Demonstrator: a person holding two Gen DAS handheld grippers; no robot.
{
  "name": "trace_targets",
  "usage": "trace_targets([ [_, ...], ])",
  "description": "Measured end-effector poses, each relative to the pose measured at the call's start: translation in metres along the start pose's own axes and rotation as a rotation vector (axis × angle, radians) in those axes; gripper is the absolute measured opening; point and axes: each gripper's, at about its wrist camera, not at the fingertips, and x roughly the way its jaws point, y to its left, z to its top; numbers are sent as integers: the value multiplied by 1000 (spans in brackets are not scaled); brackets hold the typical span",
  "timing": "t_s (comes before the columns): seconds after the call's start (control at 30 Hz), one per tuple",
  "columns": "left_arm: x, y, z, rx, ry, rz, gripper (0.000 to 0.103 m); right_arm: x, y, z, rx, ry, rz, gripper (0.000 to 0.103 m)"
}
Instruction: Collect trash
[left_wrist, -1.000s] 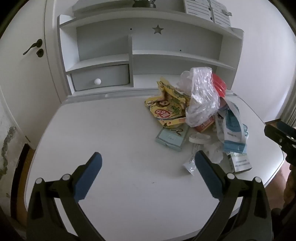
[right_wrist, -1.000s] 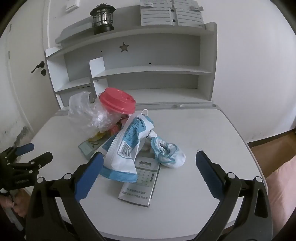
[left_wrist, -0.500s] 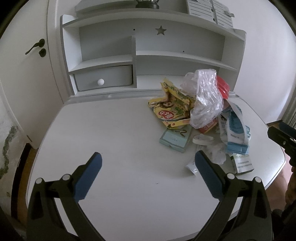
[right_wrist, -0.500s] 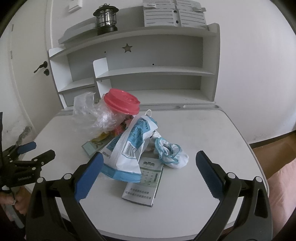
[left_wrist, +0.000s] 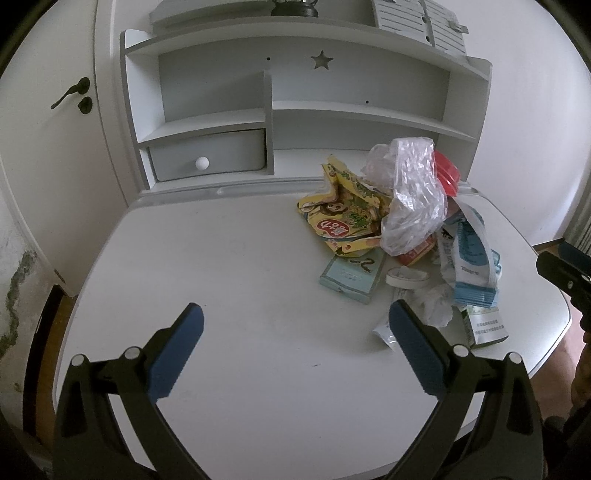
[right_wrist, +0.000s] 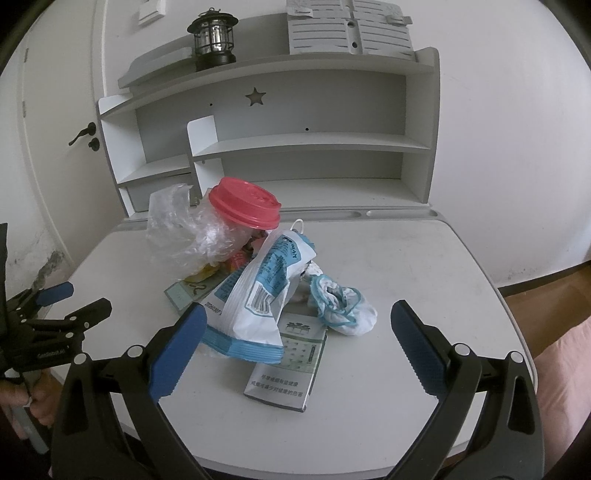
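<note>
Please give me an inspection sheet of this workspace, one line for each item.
Surface: white desk, bare on its left part.
Job's things: one trash pile: red-lidded cup, clear plastic bag, yellow snack wrapper, blue-white pouch, green-white carton, teal flat box, crumpled blue-white cloth.
Clutter: nothing seen beyond the pile.
Grippers: left gripper and right gripper both open, holding nothing.
Cables: nothing seen.
Surroundings: shelf unit, lantern, drawer, door.
</note>
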Motion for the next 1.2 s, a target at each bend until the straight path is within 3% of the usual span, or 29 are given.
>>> trace_targets([
  [1.2, 0, 1, 0, 3, 4, 0, 97, -3, 2, 1, -5, -5, 1, 97],
])
